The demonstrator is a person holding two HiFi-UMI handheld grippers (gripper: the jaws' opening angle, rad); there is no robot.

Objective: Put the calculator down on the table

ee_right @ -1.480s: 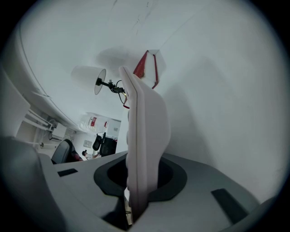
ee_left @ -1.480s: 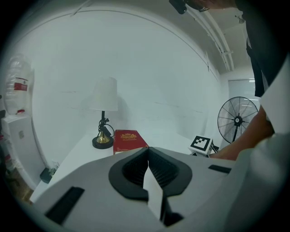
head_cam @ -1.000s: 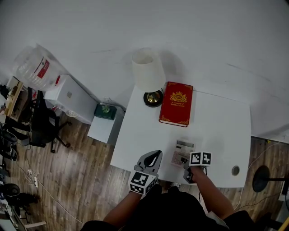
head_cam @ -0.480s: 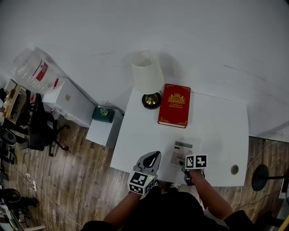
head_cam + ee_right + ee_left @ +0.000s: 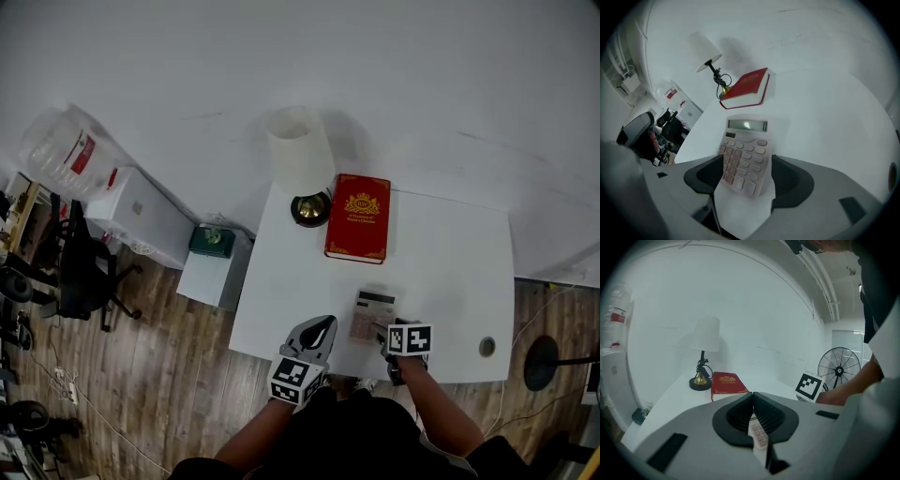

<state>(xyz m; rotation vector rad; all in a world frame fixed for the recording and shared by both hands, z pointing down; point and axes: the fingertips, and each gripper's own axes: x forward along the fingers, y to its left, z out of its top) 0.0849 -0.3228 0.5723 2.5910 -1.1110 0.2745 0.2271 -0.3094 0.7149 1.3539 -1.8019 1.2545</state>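
A pale calculator (image 5: 372, 315) lies flat on the white table (image 5: 450, 262) near the front edge, display facing the wall. My right gripper (image 5: 382, 331) is just behind it and tilts down at it. In the right gripper view the calculator (image 5: 745, 157) sits between the opening jaws of the right gripper (image 5: 746, 174), and the pads stand off its sides. My left gripper (image 5: 319, 328) hovers at the front edge to the left, shut and empty. In its own view the left gripper (image 5: 753, 397) has its tips together, and a strip of the calculator (image 5: 758, 434) shows through the gap below them.
A red book (image 5: 357, 217) and a white-shaded lamp (image 5: 302, 155) stand at the back left of the table. A cable hole (image 5: 487, 348) is at the front right corner. Left of the table are a low cabinet with a green box (image 5: 211, 241) and a chair (image 5: 89, 262). A fan (image 5: 839, 369) stands at the right.
The right gripper's jaws have spread apart and let go of the calculator, which now rests on the table. That gripper has drawn back a little. The left gripper has stayed put.
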